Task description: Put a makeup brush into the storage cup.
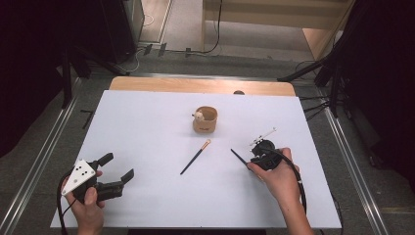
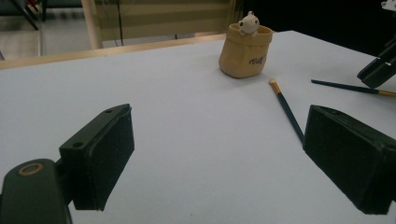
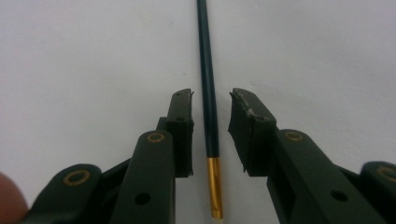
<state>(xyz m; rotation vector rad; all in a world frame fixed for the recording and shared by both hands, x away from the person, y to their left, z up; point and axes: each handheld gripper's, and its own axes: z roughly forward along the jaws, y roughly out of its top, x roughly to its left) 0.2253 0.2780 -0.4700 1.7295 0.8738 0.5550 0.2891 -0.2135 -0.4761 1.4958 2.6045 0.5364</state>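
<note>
Chopstick (image 3: 208, 102) | tips cut off | between right hand-held gripper (image 3: 211, 135) pads, untouched

White table (image 1: 147, 196) carried a tan pot (image 1: 204, 122) at centre, one chopstick (image 1: 195, 157) toward six o'clock, another chopstick (image 1: 239, 157) toward four o'clock.

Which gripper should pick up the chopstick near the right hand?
Right. The right gripper already straddles that chopstick, pads not yet touching it. The left gripper sits open at the table's near left corner.
</note>
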